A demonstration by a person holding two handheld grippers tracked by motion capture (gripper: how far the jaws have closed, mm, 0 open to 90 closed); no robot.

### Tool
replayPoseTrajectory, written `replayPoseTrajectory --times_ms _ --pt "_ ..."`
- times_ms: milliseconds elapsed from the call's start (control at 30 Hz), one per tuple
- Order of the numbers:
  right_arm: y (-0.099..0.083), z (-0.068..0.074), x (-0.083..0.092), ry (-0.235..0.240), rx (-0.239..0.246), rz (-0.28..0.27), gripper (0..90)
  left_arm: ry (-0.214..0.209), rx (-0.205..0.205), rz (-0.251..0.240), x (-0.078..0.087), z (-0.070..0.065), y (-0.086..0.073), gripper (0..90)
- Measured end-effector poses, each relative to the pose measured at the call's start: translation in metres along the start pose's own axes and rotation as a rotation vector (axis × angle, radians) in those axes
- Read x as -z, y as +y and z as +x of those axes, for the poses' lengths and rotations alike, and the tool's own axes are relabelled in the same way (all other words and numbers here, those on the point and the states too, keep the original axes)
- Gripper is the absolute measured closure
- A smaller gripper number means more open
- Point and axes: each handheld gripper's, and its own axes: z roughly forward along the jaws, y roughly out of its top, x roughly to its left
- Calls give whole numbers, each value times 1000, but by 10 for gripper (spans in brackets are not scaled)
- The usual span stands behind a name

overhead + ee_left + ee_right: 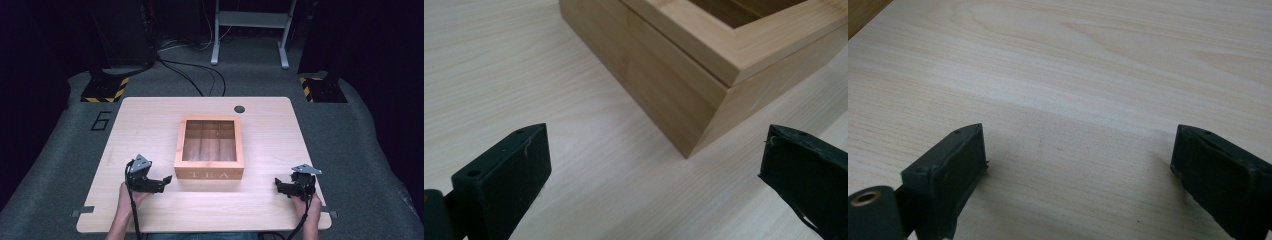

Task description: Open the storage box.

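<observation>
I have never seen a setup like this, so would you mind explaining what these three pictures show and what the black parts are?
There is no robot here: a person sits at a wooden table and holds a hand-operated tool in each hand. The high view looks down from above and shows the left gripper and the right gripper. The other two pictures come from small cameras riding on those grippers; the black blocks at the bottom are each gripper's own two jaws, standing wide apart. On the table stands a wooden tea box with a window lid, shut, marked TEA on its front. Both grippers are open and hold nothing; the left one points at a corner of the box.
</observation>
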Motion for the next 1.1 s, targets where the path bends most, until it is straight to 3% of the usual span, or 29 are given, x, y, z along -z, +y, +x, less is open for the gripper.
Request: replayPoseTrajectory --times_ms 200,333,500,700,767,933,1100 --pt "0 0 0 0 2 -1 70 -40 -37 2 -13 -5 8 0" --pt "0 0 0 0 2 -1 70 -60 -39 -2 -20 -9 13 16" --pt "0 0 0 0 2 -1 71 -76 -52 -10 -26 -11 16 131" --pt "0 0 0 -1 3 -2 70 -90 -69 -10 -30 -13 17 198" --pt "0 0 0 -2 3 -2 70 -110 -58 -13 -31 -14 17 250" --pt "0 0 0 -1 4 -2 71 -132 -90 -25 -30 -17 18 339" --pt "0 0 0 -1 4 -2 71 -129 -105 -32 -30 -17 18 363"
